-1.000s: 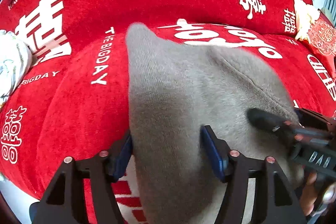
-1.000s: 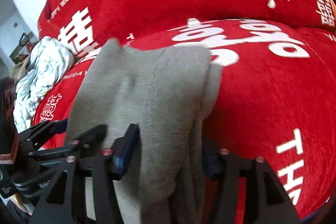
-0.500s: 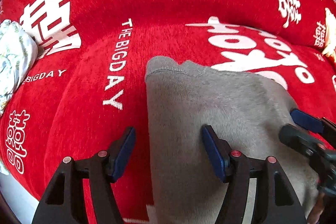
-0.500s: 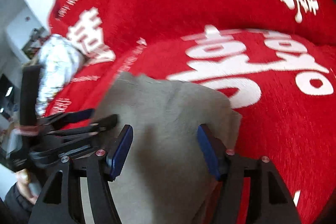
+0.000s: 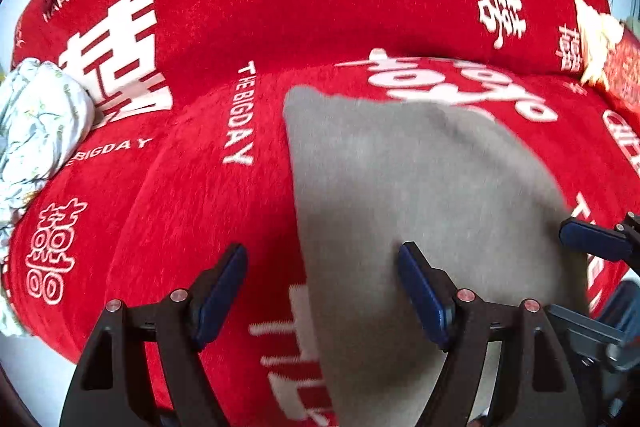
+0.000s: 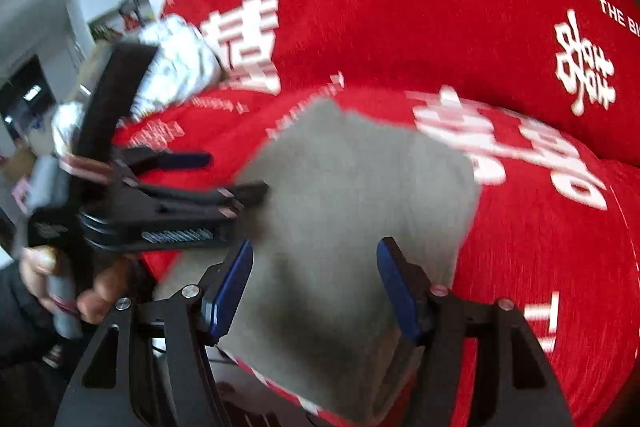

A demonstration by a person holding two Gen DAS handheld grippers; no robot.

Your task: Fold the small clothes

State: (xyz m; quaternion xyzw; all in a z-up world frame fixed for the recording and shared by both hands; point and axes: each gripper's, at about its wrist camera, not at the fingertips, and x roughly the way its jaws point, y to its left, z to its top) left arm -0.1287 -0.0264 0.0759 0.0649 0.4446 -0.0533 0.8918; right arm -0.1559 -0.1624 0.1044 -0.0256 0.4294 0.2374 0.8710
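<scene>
Grey garment [image 5: 420, 195] flat on red cover [image 5: 192, 187] | left claw [image 5: 322, 291], right claw [image 6: 316, 287] tilted down, spread, gripping nothing

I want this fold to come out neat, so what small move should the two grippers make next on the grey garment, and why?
Probably lift both clear, then regrip for the next fold. The grey garment lies flat on the red sofa cover, and both the left gripper and right gripper have just been opening, their pads no longer pressing the cloth. It still looks long enough to fold once more.
</scene>
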